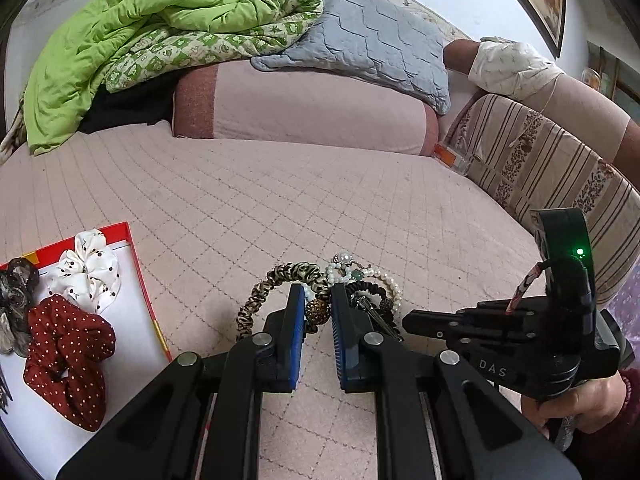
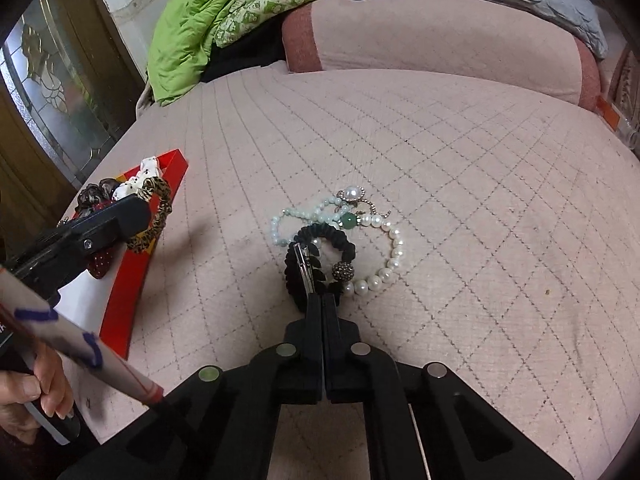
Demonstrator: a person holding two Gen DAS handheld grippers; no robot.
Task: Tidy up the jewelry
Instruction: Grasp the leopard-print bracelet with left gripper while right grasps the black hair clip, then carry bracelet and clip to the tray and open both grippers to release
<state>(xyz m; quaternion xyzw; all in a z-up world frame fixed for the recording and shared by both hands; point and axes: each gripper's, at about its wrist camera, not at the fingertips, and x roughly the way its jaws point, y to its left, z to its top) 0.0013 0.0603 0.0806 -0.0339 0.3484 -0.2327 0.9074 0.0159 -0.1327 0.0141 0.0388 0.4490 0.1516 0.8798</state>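
Note:
A pile of jewelry lies on the pink quilted bed: a white pearl bracelet (image 2: 390,258), a pale bead bracelet (image 2: 298,218), a black hair tie with a sparkly ball (image 2: 344,272) and a metal hair clip (image 2: 303,265). My left gripper (image 1: 316,312) is closed on a leopard-print hair tie (image 1: 280,278) by its brown sparkly ball (image 1: 317,312). In the right wrist view that hair tie (image 2: 154,216) hangs over the red tray (image 2: 132,300). My right gripper (image 2: 322,300) is shut, its tips at the hair clip's near end.
The tray (image 1: 138,272) holds a white dotted scrunchie (image 1: 90,270), a red dotted scrunchie (image 1: 68,356) and a dark scrunchie (image 1: 16,300). A pink bolster (image 1: 304,108), a green quilt (image 1: 132,40) and a grey pillow (image 1: 368,44) lie behind.

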